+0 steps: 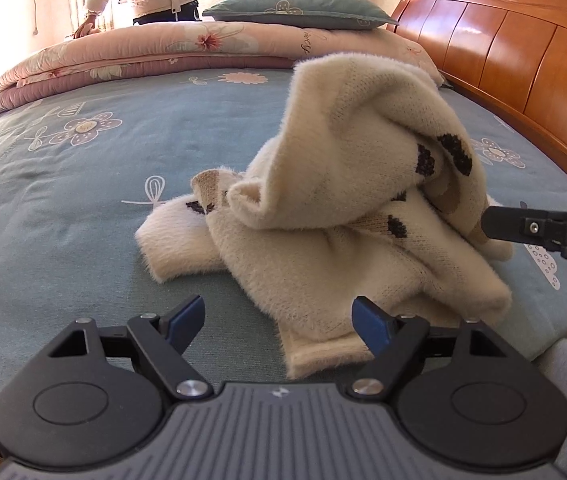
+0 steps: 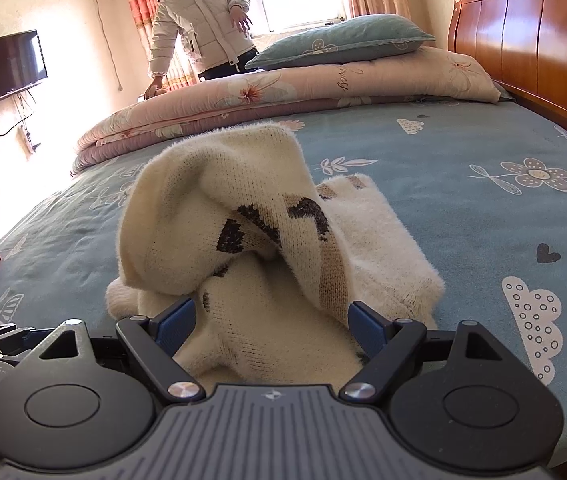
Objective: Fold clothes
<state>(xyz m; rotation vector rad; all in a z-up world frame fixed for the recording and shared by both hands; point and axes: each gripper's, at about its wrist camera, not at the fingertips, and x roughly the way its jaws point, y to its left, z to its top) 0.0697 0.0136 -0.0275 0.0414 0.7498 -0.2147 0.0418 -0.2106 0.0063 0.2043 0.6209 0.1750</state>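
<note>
Two grippers are hovering by our fluffy cream sweater, which is lying crumpled on the blue bed sheet. We are holding the left gripper at 6 o'clock and the right gripper at 3 o'clock, fingers apart, gripping nothing.

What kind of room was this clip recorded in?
A home bedroom, most likely: a bed with a carved wooden headboard, a folded floral quilt with a pillow on top, and a wall-mounted TV.
</note>
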